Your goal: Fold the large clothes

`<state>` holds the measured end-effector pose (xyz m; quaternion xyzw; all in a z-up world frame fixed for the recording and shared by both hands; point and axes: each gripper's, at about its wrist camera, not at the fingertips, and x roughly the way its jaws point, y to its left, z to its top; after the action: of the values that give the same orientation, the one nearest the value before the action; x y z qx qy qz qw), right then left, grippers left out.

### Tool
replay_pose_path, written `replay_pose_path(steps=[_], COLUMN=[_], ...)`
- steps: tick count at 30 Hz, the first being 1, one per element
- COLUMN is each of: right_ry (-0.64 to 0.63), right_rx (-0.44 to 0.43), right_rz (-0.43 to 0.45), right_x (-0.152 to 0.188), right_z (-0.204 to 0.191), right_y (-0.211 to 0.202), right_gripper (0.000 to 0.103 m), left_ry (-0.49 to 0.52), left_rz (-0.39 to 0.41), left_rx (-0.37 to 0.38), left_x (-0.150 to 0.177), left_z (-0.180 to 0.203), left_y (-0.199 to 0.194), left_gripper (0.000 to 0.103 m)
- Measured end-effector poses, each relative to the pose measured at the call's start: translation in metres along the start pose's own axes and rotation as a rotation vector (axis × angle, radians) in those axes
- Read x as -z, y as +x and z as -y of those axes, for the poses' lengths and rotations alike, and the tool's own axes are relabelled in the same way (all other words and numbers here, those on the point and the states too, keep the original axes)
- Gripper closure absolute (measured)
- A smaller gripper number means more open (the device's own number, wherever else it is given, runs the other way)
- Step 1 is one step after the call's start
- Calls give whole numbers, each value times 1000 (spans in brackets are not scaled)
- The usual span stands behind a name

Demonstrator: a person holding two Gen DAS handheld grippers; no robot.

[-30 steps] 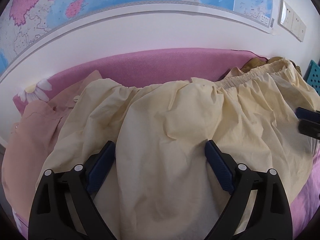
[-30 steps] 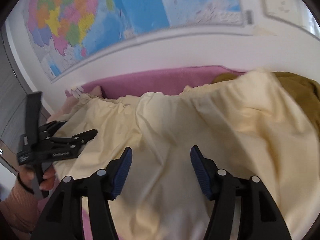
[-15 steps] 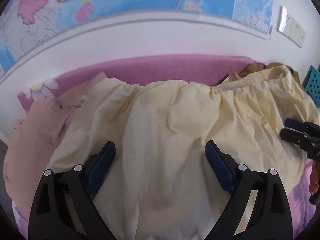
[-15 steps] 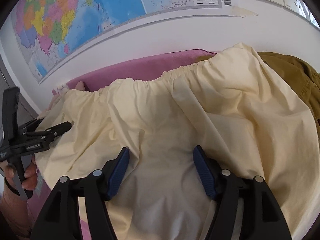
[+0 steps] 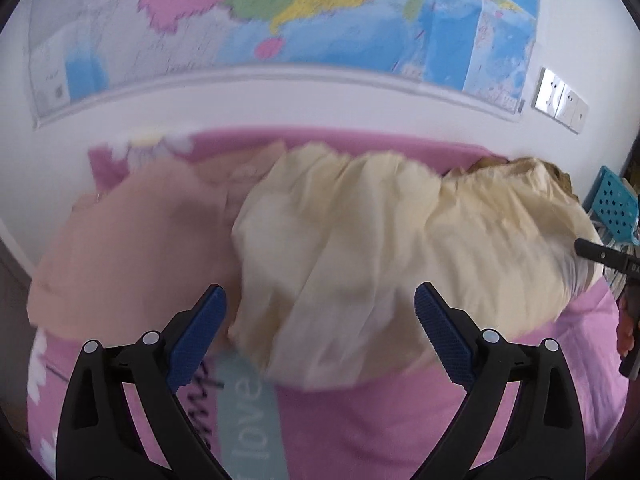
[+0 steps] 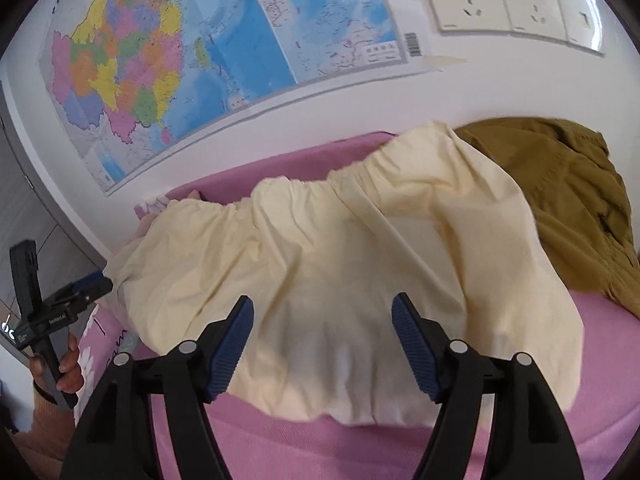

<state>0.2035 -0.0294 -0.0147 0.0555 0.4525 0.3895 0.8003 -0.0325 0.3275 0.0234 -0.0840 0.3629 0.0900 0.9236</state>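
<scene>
A large pale yellow garment [image 5: 380, 240] with a gathered elastic edge lies crumpled on a pink bed sheet [image 5: 400, 420]; it also shows in the right wrist view [image 6: 352, 264]. My left gripper [image 5: 320, 320] is open and empty, above the garment's near left edge. My right gripper [image 6: 322, 328] is open and empty, over the garment's near hem. The left gripper also shows at the left of the right wrist view [image 6: 80, 292].
A peach garment [image 5: 140, 248] lies left of the yellow one. An olive-brown garment [image 6: 568, 200] lies to its right. A wall with a map [image 6: 180, 60] and sockets [image 6: 508, 0] stands behind the bed. A teal basket [image 5: 612, 204] is at far right.
Both grippers have pulled back toward the near edge of the bed, so the pink sheet now shows in front of the garment. The left view has swung left, showing more peach garment.
</scene>
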Motion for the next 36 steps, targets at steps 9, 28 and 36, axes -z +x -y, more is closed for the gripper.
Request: replay_pose_path(steps=[9, 28, 36], right_ry=[-38, 466, 491], right_rx=[63, -241, -171], right_rz=[-31, -57, -7], right_x=[4, 71, 53], right_z=[0, 71, 60], right_y=[14, 4, 27], right_gripper=[33, 19, 9], left_ry=[20, -253, -314], left_rz=[-8, -156, -158], left_rx=[-74, 247, 237], left_x=[10, 54, 43], left_z=[4, -22, -13], left_y=[12, 33, 61], left_gripper=[9, 7, 5])
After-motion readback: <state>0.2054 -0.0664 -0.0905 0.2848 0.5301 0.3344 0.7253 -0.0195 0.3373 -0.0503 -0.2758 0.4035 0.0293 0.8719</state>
